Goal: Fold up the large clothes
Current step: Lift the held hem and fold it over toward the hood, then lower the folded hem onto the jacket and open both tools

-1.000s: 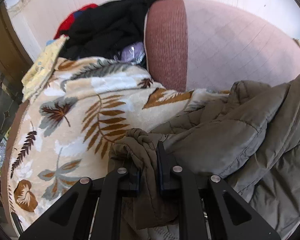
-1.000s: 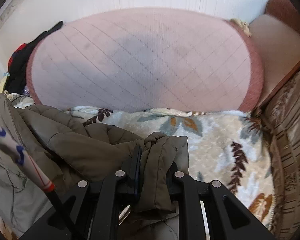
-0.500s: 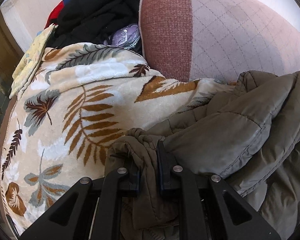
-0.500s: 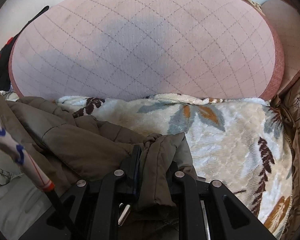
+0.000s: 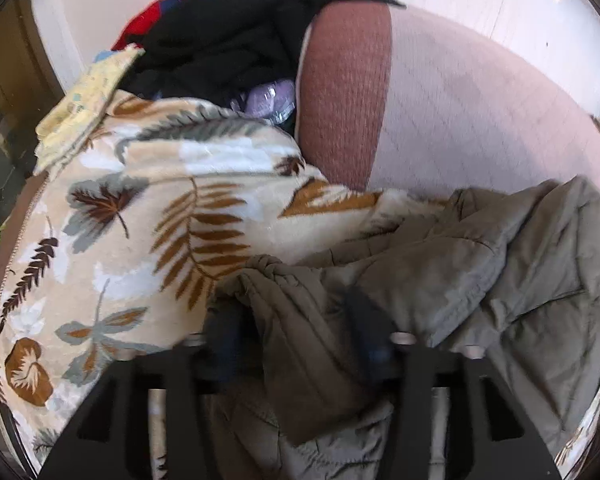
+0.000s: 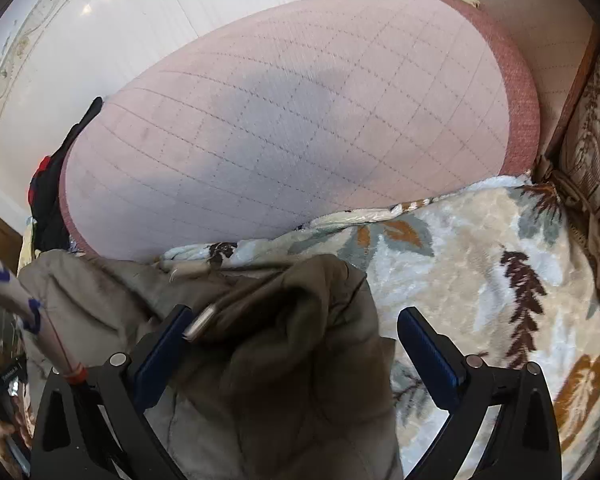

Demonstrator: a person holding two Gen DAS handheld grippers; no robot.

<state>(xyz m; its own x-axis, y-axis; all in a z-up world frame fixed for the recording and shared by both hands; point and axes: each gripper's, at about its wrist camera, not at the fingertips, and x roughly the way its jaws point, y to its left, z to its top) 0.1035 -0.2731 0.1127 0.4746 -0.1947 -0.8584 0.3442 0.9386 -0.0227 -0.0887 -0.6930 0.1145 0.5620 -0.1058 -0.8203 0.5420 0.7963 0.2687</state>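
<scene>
An olive quilted jacket (image 5: 480, 280) lies crumpled on a leaf-patterned blanket (image 5: 140, 240). In the left wrist view a bunched corner of it sits between the blurred fingers of my left gripper (image 5: 296, 334). Those jaws are opening and no longer pinch the cloth. In the right wrist view my right gripper (image 6: 296, 354) has its jaws opening wide. A thick fold of the jacket (image 6: 300, 360) rests loose between the blue pads (image 6: 428, 354), apart from the right pad. A metal zip pull (image 6: 200, 322) shows by the left pad.
A pink quilted back cushion (image 6: 300, 120) rises behind the blanket (image 6: 480, 260). Black and red clothes (image 5: 220, 40), a yellow cloth (image 5: 88, 96) and a purple bag (image 5: 268, 96) are piled at the far left. A patterned sofa arm (image 6: 592, 140) bounds the right. A sleeve (image 6: 4, 280) is at the left edge.
Both grippers, shut on jacket folds before, have opened and let the cloth go. Both views have tilted up slightly from half a second ago.
</scene>
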